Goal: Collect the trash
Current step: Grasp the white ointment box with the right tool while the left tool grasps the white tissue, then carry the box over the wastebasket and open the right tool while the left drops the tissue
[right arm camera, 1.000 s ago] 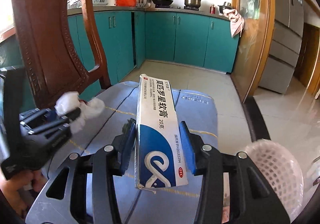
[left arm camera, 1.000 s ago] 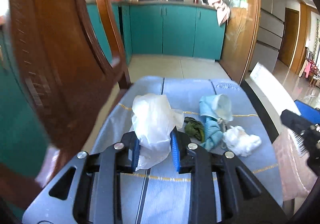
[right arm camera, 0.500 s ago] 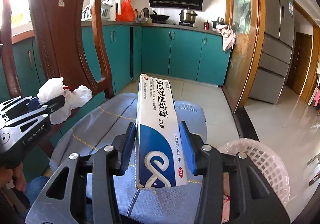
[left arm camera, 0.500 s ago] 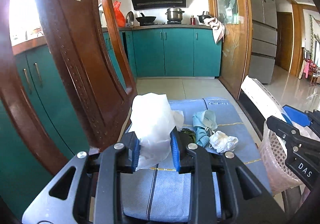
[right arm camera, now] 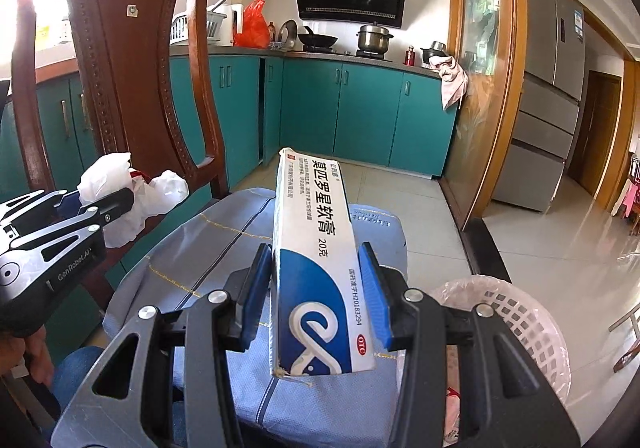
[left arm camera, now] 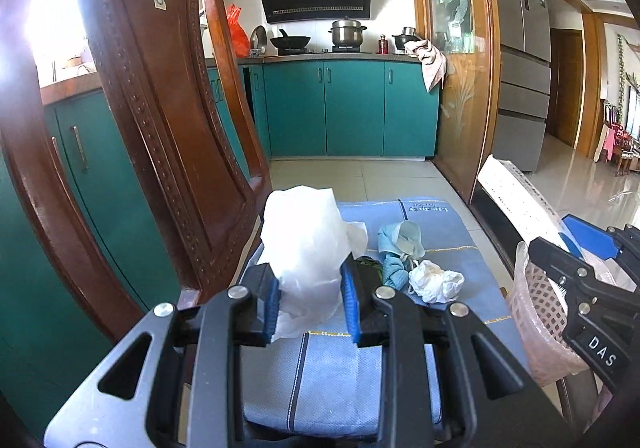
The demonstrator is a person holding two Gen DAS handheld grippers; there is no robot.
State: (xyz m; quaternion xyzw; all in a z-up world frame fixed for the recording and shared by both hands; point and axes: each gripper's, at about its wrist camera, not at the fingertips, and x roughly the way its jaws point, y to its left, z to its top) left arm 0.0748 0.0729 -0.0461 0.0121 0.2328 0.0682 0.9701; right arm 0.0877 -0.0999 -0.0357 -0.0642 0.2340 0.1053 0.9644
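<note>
My left gripper (left arm camera: 308, 298) is shut on a crumpled white plastic bag (left arm camera: 306, 244) and holds it above the blue seat cushion (left arm camera: 344, 372); it also shows in the right wrist view (right arm camera: 116, 204). My right gripper (right arm camera: 316, 292) is shut on a blue-and-white medicine box (right arm camera: 320, 272), raised over the cushion's right side; it also shows at the right in the left wrist view (left arm camera: 580, 260). A white crumpled tissue (left arm camera: 436, 282), a blue face mask (left arm camera: 400, 248) and a dark green scrap (left arm camera: 370, 266) lie on the cushion. A pink mesh basket (right arm camera: 516, 312) stands to the right.
The carved wooden chair back (left arm camera: 160, 120) rises close on the left. Teal kitchen cabinets (left arm camera: 352, 108) stand behind across a tiled floor (right arm camera: 560, 248). A wood-framed glass door (left arm camera: 460, 88) and a grey fridge (left arm camera: 520, 96) are on the right.
Both grippers have risen and pulled back from the cushion, each keeping its load. The basket has come into fuller view on the right.
</note>
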